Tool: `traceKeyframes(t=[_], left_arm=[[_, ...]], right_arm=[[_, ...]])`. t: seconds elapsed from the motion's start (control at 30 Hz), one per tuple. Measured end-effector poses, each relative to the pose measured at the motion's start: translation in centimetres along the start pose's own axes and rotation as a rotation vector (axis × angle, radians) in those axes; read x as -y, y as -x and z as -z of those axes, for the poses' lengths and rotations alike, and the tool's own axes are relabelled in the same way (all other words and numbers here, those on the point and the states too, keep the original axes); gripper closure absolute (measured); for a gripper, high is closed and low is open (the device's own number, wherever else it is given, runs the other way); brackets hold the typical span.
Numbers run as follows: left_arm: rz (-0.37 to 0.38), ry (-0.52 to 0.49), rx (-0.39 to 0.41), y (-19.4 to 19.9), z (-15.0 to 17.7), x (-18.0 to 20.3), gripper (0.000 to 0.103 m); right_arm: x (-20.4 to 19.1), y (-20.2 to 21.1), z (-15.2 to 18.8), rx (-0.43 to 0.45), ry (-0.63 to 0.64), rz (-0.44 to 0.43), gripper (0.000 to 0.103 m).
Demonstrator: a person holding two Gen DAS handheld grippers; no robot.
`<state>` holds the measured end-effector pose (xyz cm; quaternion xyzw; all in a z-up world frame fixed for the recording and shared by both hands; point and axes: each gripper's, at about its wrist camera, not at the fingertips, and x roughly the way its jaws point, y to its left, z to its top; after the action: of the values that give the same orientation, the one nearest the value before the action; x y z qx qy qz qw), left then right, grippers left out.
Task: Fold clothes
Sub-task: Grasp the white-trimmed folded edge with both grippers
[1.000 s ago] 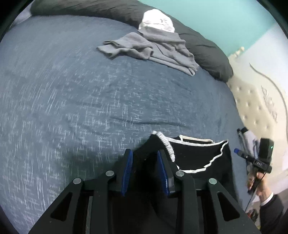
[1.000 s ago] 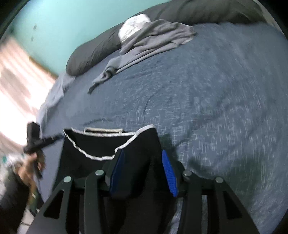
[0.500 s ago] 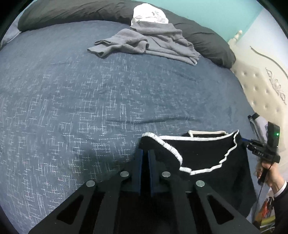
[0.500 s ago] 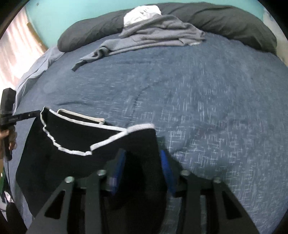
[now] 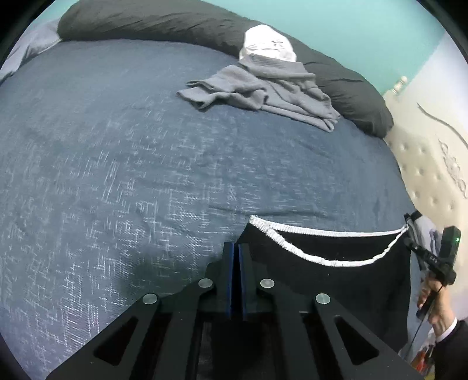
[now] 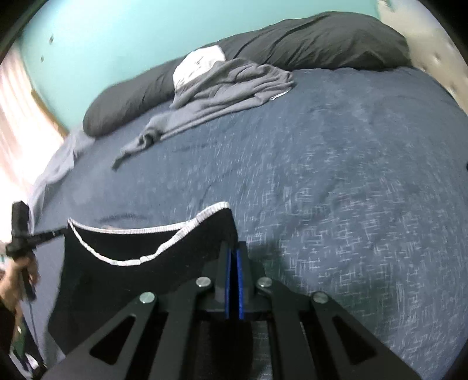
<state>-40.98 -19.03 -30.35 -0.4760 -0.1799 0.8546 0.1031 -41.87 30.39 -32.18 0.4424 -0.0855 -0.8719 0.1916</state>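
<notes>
A black garment with a white-trimmed waistband (image 5: 336,263) (image 6: 137,263) hangs stretched between the two grippers above the near edge of the bed. My left gripper (image 5: 235,248) is shut on its left top corner. My right gripper (image 6: 233,248) is shut on the opposite top corner. In the left wrist view the right gripper (image 5: 409,233) shows at the far right, held by a hand (image 5: 438,307). In the right wrist view the left gripper (image 6: 63,231) and a hand (image 6: 17,280) show at the far left. The waistband sags between the two held corners.
A blue-grey bedspread (image 5: 146,160) (image 6: 336,175) fills most of both views. A crumpled grey garment (image 5: 263,90) (image 6: 222,90) and a white item (image 5: 267,43) lie at the far side against a long dark pillow (image 5: 175,26) (image 6: 321,43). A tufted cream headboard (image 5: 433,163) borders the bed.
Both grippers have gone from open to shut on the black garment's top corners. The garment has been lifted and pulled taut between them.
</notes>
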Motion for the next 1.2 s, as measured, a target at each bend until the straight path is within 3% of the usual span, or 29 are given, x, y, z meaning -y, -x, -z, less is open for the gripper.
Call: traceKeyframes(t=[0.4,0.53,0.7,0.77,0.83,1.0,1.2], left_arm=[[-0.004,0.052,-0.051,-3.0,0.4,-1.2,0.099],[0.003,0.058,-0.041,-2.1,0.5,-1.1,0.097],[-0.001,0.028,-0.019,-0.7,0.0,-0.4,0.094],[0.0,0.01,-0.022,-0.6,-0.1,0.1,0.092],[0.004,-0.024,-0.027,-0.8,-0.3,1.0,0.091],[-0.013,-0.049,-0.074,-2.6,-0.4,2.4,0.082],[-0.037,-0.087,-0.093,-4.1,-0.2,3.0,0.081]], right_arm=[[1.2,-1.6,0.2,-0.055,-0.063,-0.017,0.099],[1.6,-2.2,0.2,-0.074,-0.083,-0.023,0.097],[1.3,-0.7,-0.7,-0.022,-0.068,-0.018,0.097],[1.1,-0.2,-1.2,-0.007,-0.074,-0.026,0.092],[0.8,0.0,-1.6,-0.002,-0.072,-0.038,0.067],[-0.9,-1.4,-1.6,-0.058,0.002,-0.04,0.065],[-2.8,-4.0,-1.0,-0.157,0.11,-0.007,0.065]])
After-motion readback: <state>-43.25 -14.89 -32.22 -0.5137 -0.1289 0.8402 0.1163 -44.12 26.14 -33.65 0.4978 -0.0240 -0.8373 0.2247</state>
